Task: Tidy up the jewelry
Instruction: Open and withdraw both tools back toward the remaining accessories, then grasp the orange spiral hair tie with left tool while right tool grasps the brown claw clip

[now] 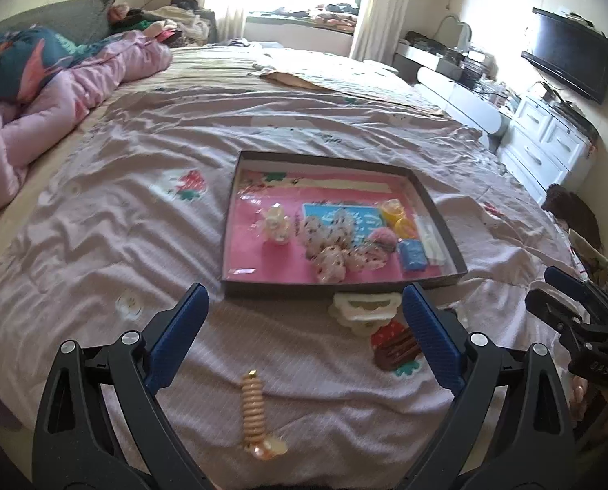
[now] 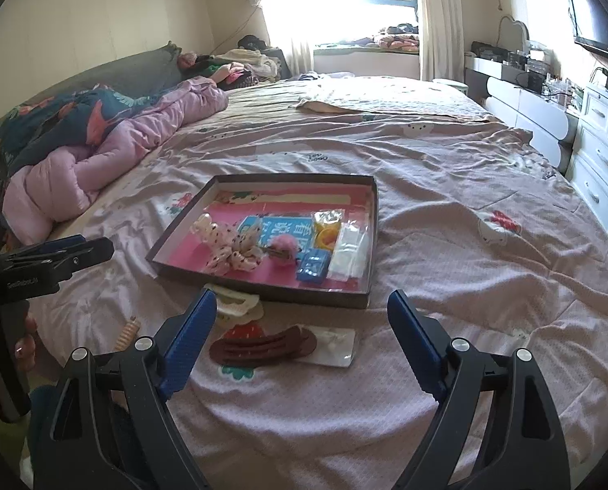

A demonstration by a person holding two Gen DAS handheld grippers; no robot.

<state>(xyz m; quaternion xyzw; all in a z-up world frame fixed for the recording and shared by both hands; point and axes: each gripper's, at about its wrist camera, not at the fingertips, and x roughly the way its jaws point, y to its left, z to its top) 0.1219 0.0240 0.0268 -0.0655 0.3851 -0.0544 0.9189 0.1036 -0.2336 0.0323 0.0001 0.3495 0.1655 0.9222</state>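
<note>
Both grippers hover over the wrinkly pink bedsheet (image 1: pixel 304 130), jaws spread wide, gripping nothing. Closest to the left gripper (image 1: pixel 304 310) lies a ribbed beige spiral hair clip (image 1: pixel 253 412), its bottom end blurry. Under the right gripper (image 2: pixel 302 314) sits a flat, ridged maroon hair clip (image 2: pixel 263 347) beside a shiny clear packet (image 2: pixel 336 347). A scalloped cream claw clip (image 2: pixel 238 306) is partly hidden behind a blue fingertip. Further out, the shallow dark cardboard tray (image 2: pixel 259 295) holds dotted fabric scrunchies (image 2: pixel 232 251), a fuzzy pink pom-pom (image 2: pixel 283 245), yellow rings (image 1: pixel 393 210) and a blue box (image 2: pixel 313 269).
</note>
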